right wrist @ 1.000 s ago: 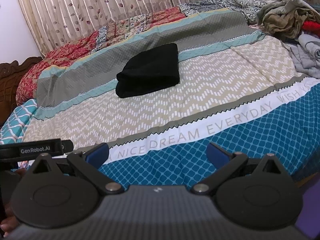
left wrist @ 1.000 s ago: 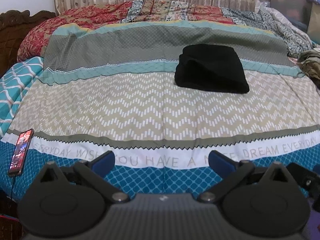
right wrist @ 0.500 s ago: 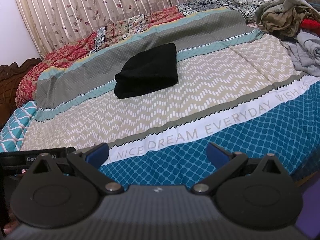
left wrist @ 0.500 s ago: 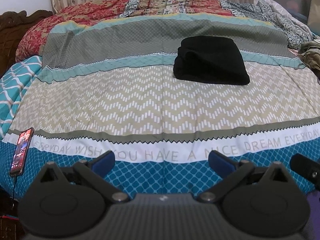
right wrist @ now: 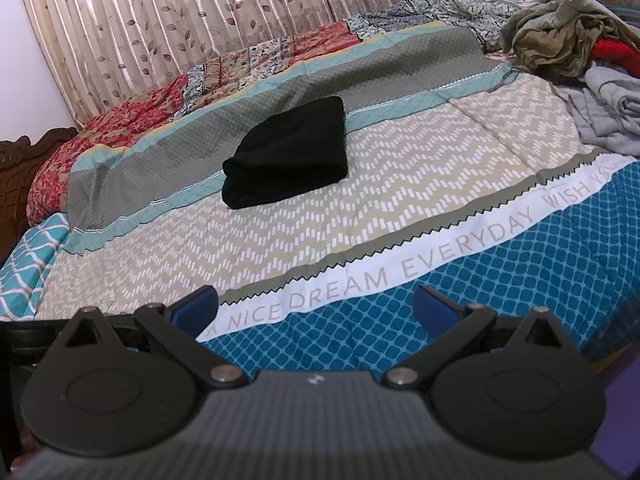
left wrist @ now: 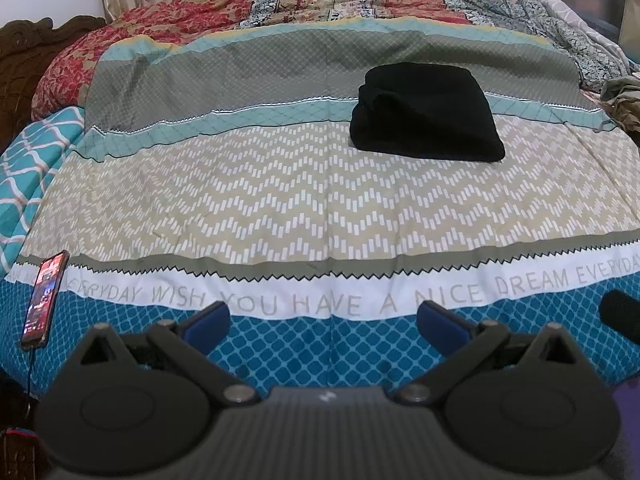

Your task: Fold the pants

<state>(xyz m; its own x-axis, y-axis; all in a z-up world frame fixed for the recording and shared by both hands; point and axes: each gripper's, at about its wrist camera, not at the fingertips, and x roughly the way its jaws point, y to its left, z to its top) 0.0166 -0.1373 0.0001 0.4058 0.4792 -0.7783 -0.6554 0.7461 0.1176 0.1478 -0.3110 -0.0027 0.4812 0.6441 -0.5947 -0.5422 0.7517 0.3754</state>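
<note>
Jaws of the left gripper [left wrist: 323,322] stand wide apart over the blue-patterned near edge of the bed [left wrist: 280,208], holding and touching nothing; jaws of the right gripper [right wrist: 316,308] are likewise spread wide and empty, above the lettered white band of the bedspread. A phone [left wrist: 44,300] lies at 9 o'clock on the bed edge in the left wrist view. Farther off, the black pants [left wrist: 426,116] rest at about 1 o'clock as a compact folded bundle, well apart from both grippers. A heap of unfolded clothes [right wrist: 568,40] sits at 2 o'clock in the right wrist view. The fold appears complete; doing this step well probably means keeping both grippers clear so the bundle stays undisturbed.
</note>
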